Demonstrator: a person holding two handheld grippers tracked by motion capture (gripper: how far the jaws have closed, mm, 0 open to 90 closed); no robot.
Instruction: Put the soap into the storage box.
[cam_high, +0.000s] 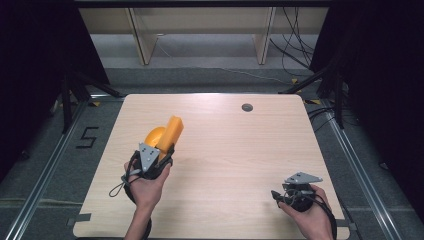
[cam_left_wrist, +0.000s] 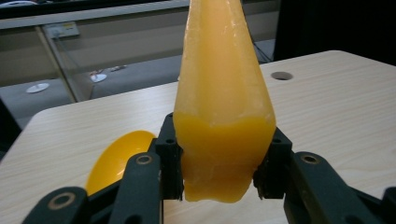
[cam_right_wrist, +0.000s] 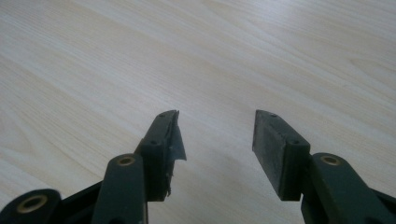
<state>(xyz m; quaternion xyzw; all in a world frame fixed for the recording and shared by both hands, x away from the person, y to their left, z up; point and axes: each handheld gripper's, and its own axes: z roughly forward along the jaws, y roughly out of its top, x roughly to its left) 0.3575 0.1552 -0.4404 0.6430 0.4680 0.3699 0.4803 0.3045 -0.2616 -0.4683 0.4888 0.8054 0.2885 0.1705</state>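
Nearest the lens in the left gripper view, the orange wedge-shaped block (cam_left_wrist: 223, 116) sat clamped between the jaws of the left gripper (cam_left_wrist: 219, 163), lifted clear of the bench (cam_high: 235, 150) with a yellow bowl (cam_left_wrist: 116, 158) just behind it. The pick-up looked done; setting the block down remained. The right gripper (cam_right_wrist: 217, 140) rested low over bare wood, jaws apart and empty.

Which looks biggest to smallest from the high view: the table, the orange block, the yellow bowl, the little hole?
1. table
2. orange block
3. yellow bowl, partly hidden behind the block, so unsure
4. hole
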